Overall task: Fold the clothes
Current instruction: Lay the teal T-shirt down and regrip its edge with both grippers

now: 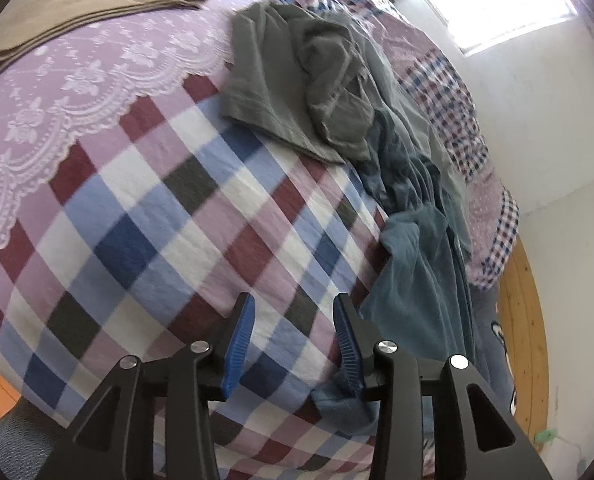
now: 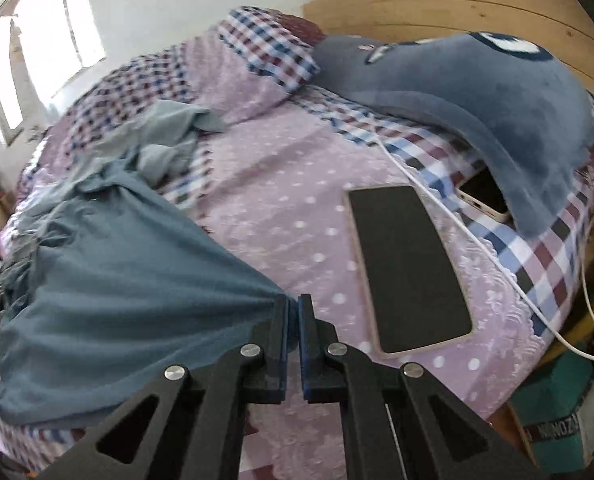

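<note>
Right claw (image 2: 293, 312) clamped on the teal cotton garment (image 2: 109, 280); left claw (image 1: 293, 320) spread apart above the checked bedspread (image 1: 169, 216).

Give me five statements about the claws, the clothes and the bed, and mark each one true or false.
1. The right claw is shut on the blue-teal garment. True.
2. The left claw is shut on the grey shirt. False: it is open above the checked bedcover, and the grey shirt lies crumpled farther off.
3. A phone lies screen-up on the bed. True.
4. The tan garment is crumpled in a heap. False: it lies flat and folded.
5. A white cable runs beside the phone. True.
</note>
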Available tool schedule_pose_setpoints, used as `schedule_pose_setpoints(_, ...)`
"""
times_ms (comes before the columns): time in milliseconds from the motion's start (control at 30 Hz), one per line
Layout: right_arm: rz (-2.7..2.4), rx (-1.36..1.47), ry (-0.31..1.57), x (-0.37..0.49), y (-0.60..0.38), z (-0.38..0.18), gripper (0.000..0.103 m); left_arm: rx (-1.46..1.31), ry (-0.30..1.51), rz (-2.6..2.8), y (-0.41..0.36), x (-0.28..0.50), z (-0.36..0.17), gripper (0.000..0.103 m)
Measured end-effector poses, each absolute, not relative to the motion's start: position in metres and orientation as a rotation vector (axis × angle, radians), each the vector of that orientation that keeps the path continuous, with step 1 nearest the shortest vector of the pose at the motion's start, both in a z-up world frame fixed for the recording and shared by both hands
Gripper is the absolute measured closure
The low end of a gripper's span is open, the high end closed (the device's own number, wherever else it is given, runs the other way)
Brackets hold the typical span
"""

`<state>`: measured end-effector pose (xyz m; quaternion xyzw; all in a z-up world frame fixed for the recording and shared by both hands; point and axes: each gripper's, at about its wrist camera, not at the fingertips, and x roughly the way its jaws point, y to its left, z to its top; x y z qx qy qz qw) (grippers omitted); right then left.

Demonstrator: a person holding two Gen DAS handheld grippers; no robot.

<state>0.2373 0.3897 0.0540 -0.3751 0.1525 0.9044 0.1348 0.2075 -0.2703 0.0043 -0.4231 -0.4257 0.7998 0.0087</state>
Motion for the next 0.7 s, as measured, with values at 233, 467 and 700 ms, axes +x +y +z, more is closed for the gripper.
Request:
schedule_pose_setpoints(233,2.554,-1.116,0.444,0.229,0.395,0.044,0.1,-1.375,-1.065,2.379,-0.231,0.204,0.012,0.06)
schedule_pose_setpoints(467,2.547,-1.125,0.485,0.227,0.394,0.043,0.1,-1.435,-0.792,2.364,-0.2,0.202,0.018,0.06)
schedule_pose_setpoints(700,2.555,-1.122,0.487,0.228,0.393,0.044,0.1,-1.241,-0.714,2.351,-0.189,0.211,0.043,0.099)
